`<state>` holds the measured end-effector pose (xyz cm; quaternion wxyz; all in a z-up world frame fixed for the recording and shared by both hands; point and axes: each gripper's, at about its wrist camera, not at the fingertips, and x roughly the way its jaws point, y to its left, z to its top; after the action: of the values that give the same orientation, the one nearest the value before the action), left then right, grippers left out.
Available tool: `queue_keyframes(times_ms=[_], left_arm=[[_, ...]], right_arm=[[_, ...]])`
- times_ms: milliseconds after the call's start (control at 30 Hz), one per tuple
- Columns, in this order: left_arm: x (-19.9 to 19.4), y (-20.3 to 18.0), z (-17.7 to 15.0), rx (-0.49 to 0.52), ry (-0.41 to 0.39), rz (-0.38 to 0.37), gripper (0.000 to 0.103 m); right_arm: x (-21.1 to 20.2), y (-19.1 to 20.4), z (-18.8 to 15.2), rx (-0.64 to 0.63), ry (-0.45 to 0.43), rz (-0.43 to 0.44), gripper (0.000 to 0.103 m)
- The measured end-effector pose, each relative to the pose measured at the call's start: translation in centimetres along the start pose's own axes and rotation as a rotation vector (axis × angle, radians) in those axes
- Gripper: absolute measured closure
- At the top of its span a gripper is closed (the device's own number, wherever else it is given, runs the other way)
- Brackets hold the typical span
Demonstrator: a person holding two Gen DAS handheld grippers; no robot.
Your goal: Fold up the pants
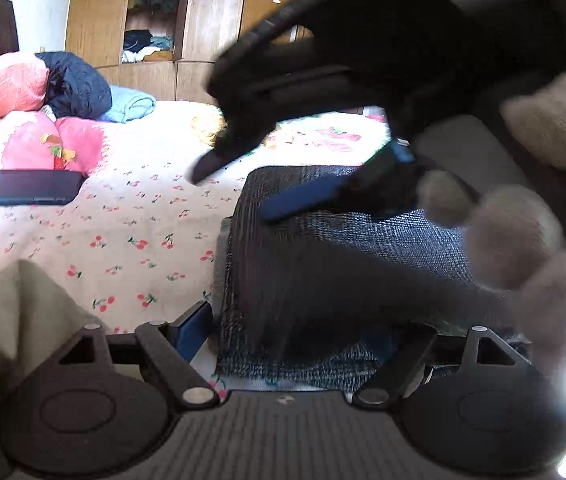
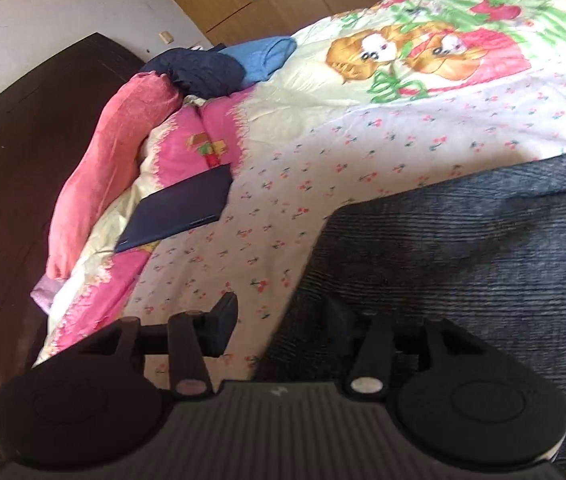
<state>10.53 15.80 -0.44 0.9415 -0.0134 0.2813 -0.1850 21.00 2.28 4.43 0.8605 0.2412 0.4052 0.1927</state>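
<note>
The pants lie folded into a block on the bed. Right gripper spread, clear of cloth; left gripper gapes wide, empty. Perhaps one fold left.

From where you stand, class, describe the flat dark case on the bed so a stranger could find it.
Start at the bed's cherry-print sheet. Look toward the pink pillows by the dark headboard. The flat dark case lies against them: the only thin, hard-edged rectangle among soft bedding.

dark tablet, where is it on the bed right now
In the right wrist view the dark tablet lies flat on the cherry-print sheet, left of the dark pants, just below the pink pillows.
</note>
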Motion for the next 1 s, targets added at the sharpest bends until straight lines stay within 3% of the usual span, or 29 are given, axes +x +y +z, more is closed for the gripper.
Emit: queue_keyframes(times_ms=[67, 200, 333, 467, 567, 667, 767, 833, 900, 1000], left_arm=[[-1.0, 0.0, -0.2, -0.003, 0.003, -0.001, 0.011], [-3.8, -0.6, -1.0, 0.019, -0.009, 0.045, 0.011], [-6.0, -1.5, -0.2, 0.034, -0.085, 0.071, 0.011], [-4.9, -2.1, 2.2, 0.034, -0.159, 0.001, 0.010], [-1.4, -1.5, 3.3, 0.031, -0.118, 0.002, 0.010], [3.2, -0.5, 3.1, 0.046, 0.028, 0.066, 0.007], [4.4, 1.2, 2.9, -0.043, 0.072, 0.037, 0.000], [3.8, 1.3, 3.2, -0.060, 0.076, 0.048, 0.000], [2.4, 0.5, 3.4, -0.023, 0.047, 0.084, 0.001], [0.6, -0.3, 4.2, -0.015, -0.002, 0.081, 0.001]], right_arm=[[0.5, 0.4, 0.2, 0.016, 0.017, 0.025, 0.052], [-1.8, -0.1, 0.7, 0.010, -0.032, 0.070, 0.053], [-5.5, -1.3, 1.0, -0.141, -0.126, -0.016, 0.053], [-5.7, -2.0, 1.4, -0.293, -0.120, -0.109, 0.053], [-3.2, -3.4, 2.5, -0.308, -0.101, -0.169, 0.053], [0.6, -5.3, 3.0, -0.323, -0.037, -0.237, 0.060], [2.5, -7.1, 3.0, -0.302, -0.010, -0.233, 0.060], [1.3, -7.5, 3.5, -0.250, -0.016, -0.198, 0.062], [-1.6, -7.4, 3.4, -0.228, -0.064, -0.176, 0.060], [-6.8, -7.0, 2.1, -0.229, -0.149, -0.139, 0.058]])
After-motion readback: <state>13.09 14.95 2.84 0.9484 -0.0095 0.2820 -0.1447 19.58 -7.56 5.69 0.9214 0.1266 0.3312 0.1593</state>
